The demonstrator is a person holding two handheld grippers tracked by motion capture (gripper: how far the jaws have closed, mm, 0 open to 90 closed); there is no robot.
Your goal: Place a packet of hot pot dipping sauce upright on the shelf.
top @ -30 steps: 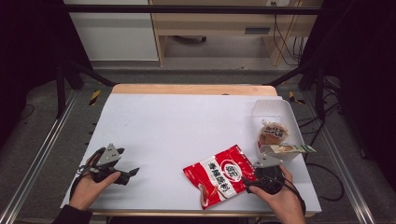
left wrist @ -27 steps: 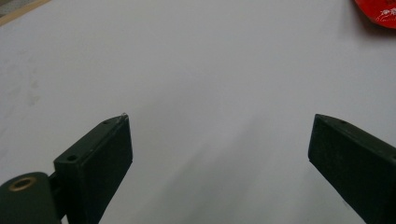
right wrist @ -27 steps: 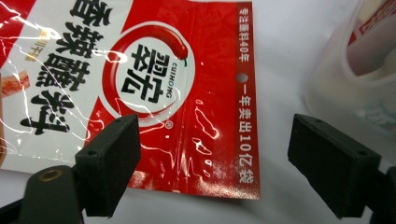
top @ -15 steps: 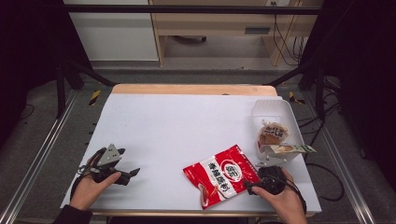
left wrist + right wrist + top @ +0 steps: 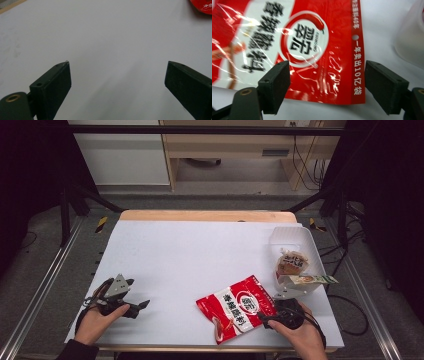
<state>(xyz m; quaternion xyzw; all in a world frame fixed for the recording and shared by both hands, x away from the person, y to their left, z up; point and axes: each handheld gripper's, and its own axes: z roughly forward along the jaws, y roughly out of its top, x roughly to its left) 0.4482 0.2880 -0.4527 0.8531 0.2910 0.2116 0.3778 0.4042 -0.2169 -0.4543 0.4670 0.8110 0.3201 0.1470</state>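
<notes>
Red and glossy, the snack bag (image 5: pixel 237 308) lies flat at the table's (image 5: pixel 200 255) near right, beside the white bin (image 5: pixel 295 242). The right claw (image 5: pixel 327 85), jaws just closing, straddles its edge without pinching; the left claw (image 5: pixel 117 85) rests released. Slide one jaw under the edge before clamping, since the film looks slippery.

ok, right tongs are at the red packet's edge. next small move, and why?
Probably ease the right tongs forward and down so the jaws straddle the red packet's near edge, then close. Their jaws have just been closing slightly but stand wide apart, the packet lying flat beyond them, unpinched. The white bin with two snacks sits just past it, a likely destination.
</notes>
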